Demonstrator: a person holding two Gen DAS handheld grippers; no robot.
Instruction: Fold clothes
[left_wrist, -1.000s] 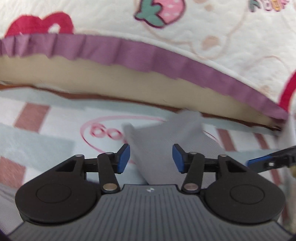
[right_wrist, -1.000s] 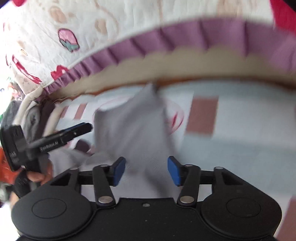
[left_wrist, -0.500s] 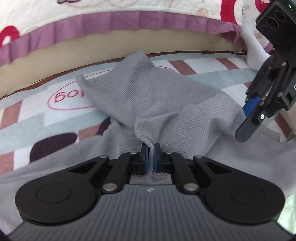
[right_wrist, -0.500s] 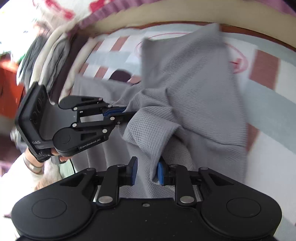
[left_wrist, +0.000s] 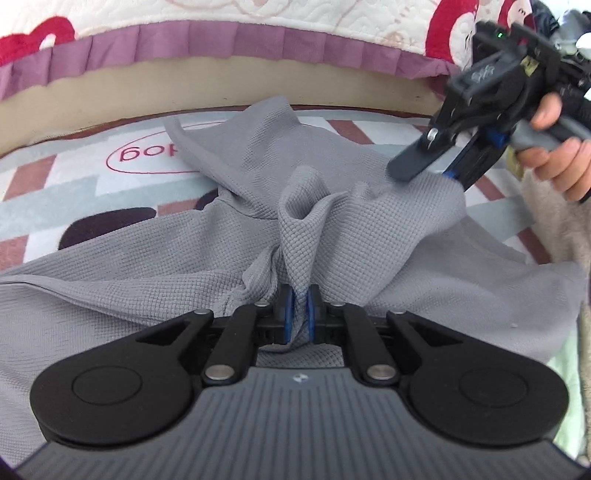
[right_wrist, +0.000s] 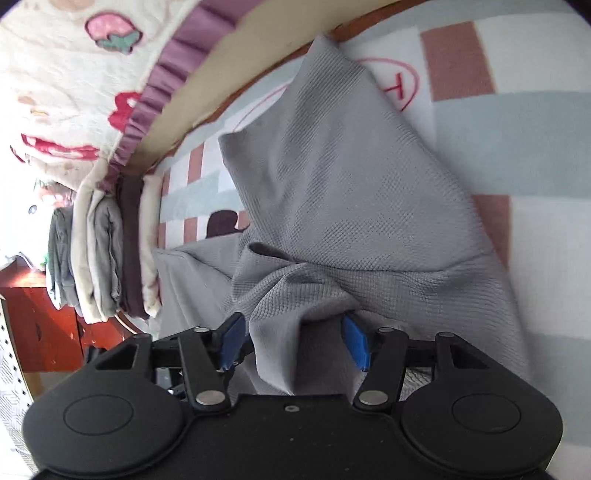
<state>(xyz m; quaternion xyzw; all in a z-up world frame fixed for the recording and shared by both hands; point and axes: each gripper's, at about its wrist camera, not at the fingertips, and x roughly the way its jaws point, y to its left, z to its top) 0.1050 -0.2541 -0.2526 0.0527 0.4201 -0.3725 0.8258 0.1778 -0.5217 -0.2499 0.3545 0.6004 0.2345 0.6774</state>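
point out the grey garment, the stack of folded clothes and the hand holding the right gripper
grey garment (left_wrist: 369, 229), left wrist view, on the waffle-knit cloth right of the bunched fold
stack of folded clothes (right_wrist: 107, 243), right wrist view, on a grey layer
hand (left_wrist: 557, 162), left wrist view, on the knuckles

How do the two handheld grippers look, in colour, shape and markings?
Both are alike. The left gripper has a black body with two round discs, black linkage bars with silver pivot pins, blue pads on the fingers, and a ribbed dark grey housing with a small white logo. The right gripper matches it, but its housing is plain black. No cables or sleeves show.
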